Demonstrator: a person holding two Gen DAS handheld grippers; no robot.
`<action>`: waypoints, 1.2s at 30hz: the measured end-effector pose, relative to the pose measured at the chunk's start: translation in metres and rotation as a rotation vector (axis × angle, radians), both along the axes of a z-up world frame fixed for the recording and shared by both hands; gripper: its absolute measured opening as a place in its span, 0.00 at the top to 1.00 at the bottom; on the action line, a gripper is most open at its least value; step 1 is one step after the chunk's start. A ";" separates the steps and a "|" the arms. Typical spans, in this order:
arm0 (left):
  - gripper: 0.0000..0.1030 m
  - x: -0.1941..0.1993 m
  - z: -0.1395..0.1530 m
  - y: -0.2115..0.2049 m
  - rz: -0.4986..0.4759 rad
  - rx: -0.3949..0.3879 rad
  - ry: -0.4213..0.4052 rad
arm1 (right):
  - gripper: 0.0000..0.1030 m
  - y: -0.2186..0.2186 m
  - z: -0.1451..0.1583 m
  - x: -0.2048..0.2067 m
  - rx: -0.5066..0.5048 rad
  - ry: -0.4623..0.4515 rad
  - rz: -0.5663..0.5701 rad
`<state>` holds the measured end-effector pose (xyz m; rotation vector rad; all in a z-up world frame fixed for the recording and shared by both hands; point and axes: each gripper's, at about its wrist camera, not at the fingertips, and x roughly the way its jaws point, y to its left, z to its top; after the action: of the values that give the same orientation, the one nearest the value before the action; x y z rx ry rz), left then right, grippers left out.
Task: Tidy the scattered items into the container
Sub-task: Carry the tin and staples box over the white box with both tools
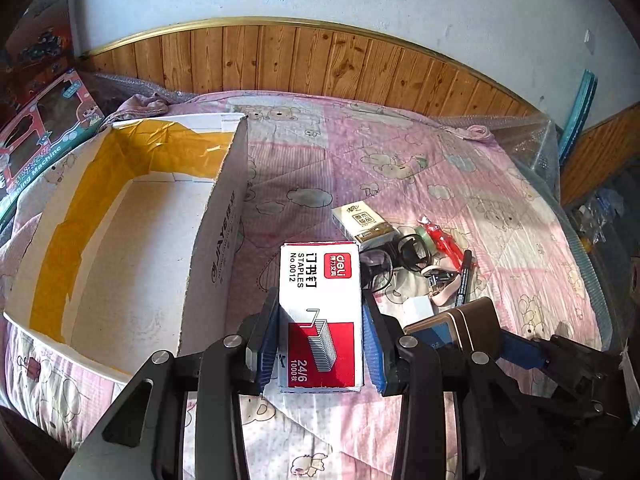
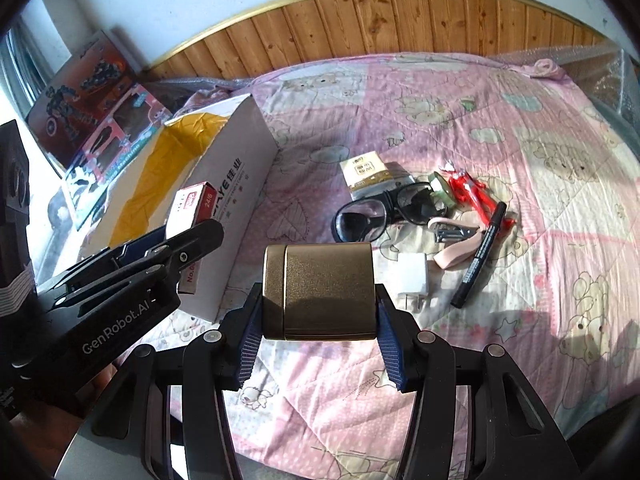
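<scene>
In the left wrist view, the left gripper [image 1: 320,344] had its blue-padded fingers [image 1: 268,340] closed against the two long sides of a white and red staples box [image 1: 320,308], which it held above the pink quilted bed [image 1: 460,184]. Just to the left stood the open cardboard box [image 1: 216,232], white outside and patched with yellow tape inside; nothing could be seen lying in the part of its floor that showed. Beyond the staples box lay a loose cluster on the quilt: a tissue pack [image 1: 362,222], black glasses [image 1: 394,258], a red toy figure [image 1: 442,240], a black marker [image 1: 464,276], nail clippers [image 1: 440,280] and a white charger [image 1: 418,308]. At the right, the right gripper [image 1: 480,340] carried a gold tin [image 1: 472,324].

In the right wrist view, the right gripper [image 2: 318,320] pressed its fingers [image 2: 250,340] against both sides of the gold tin [image 2: 320,288], lifted clear of the bed [image 2: 520,100]. The left gripper [image 2: 160,248] showed at the left with the staples box [image 2: 192,216] clamped in it, right beside the near wall of the cardboard box [image 2: 240,184]. The glasses [image 2: 384,212], tissue pack [image 2: 370,174], toy figure [image 2: 472,192], marker [image 2: 480,256], clippers [image 2: 450,234] and charger [image 2: 414,276] lay on the quilt ahead, well apart from the carton.
</scene>
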<state>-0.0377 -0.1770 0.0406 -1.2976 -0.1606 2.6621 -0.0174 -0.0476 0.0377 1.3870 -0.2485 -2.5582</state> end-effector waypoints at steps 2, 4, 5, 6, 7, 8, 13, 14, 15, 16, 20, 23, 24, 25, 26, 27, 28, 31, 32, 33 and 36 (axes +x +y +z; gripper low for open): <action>0.63 0.003 0.005 -0.007 0.009 0.012 0.012 | 0.48 -0.007 0.006 -0.001 0.009 0.009 0.013; 0.63 0.005 0.009 -0.014 0.020 0.025 0.022 | 0.48 -0.015 0.011 -0.002 0.020 0.017 0.028; 0.63 0.006 0.011 -0.018 0.025 0.031 0.027 | 0.48 -0.019 0.014 -0.003 0.026 0.021 0.036; 0.63 0.006 0.012 -0.022 0.031 0.037 0.031 | 0.48 -0.023 0.016 -0.003 0.030 0.025 0.042; 0.63 0.007 0.014 -0.026 0.037 0.042 0.036 | 0.48 -0.026 0.018 -0.005 0.034 0.027 0.049; 0.63 0.007 0.016 -0.030 0.042 0.045 0.040 | 0.48 -0.030 0.019 -0.006 0.037 0.029 0.056; 0.63 0.007 0.021 -0.049 0.070 0.061 0.058 | 0.48 -0.048 0.027 -0.013 0.049 0.042 0.087; 0.63 0.007 0.022 -0.053 0.075 0.063 0.062 | 0.48 -0.052 0.028 -0.015 0.051 0.043 0.093; 0.63 0.007 0.023 -0.057 0.081 0.065 0.065 | 0.48 -0.055 0.029 -0.016 0.052 0.044 0.098; 0.63 0.006 0.024 -0.060 0.086 0.067 0.068 | 0.48 -0.059 0.030 -0.018 0.053 0.045 0.103; 0.63 0.005 0.025 -0.075 0.106 0.075 0.073 | 0.48 -0.072 0.034 -0.025 0.052 0.046 0.126; 0.63 0.003 0.023 -0.085 0.121 0.080 0.072 | 0.48 -0.082 0.038 -0.030 0.053 0.050 0.143; 0.63 0.003 0.023 -0.089 0.127 0.083 0.070 | 0.48 -0.085 0.039 -0.031 0.054 0.051 0.148; 0.63 0.003 0.022 -0.092 0.132 0.085 0.070 | 0.48 -0.088 0.040 -0.033 0.053 0.052 0.154; 0.63 0.003 0.021 -0.095 0.136 0.086 0.069 | 0.48 -0.091 0.041 -0.034 0.050 0.051 0.159; 0.63 0.002 0.021 -0.098 0.140 0.087 0.067 | 0.48 -0.095 0.042 -0.036 0.048 0.051 0.165; 0.63 0.002 0.020 -0.101 0.145 0.089 0.066 | 0.48 -0.098 0.043 -0.038 0.049 0.052 0.170; 0.63 0.000 0.018 -0.112 0.162 0.094 0.064 | 0.48 -0.108 0.044 -0.042 0.053 0.055 0.189; 0.63 0.000 0.018 -0.115 0.168 0.096 0.063 | 0.48 -0.112 0.045 -0.043 0.054 0.056 0.195; 0.63 -0.001 0.018 -0.118 0.175 0.096 0.064 | 0.48 -0.116 0.045 -0.045 0.055 0.057 0.202; 0.63 -0.003 0.018 -0.128 0.193 0.098 0.065 | 0.48 -0.127 0.045 -0.049 0.053 0.057 0.223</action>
<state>-0.0407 -0.3052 0.0583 -1.2213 -0.4217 2.8107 -0.0666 -0.1743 0.0828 1.2787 -0.0146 -2.4312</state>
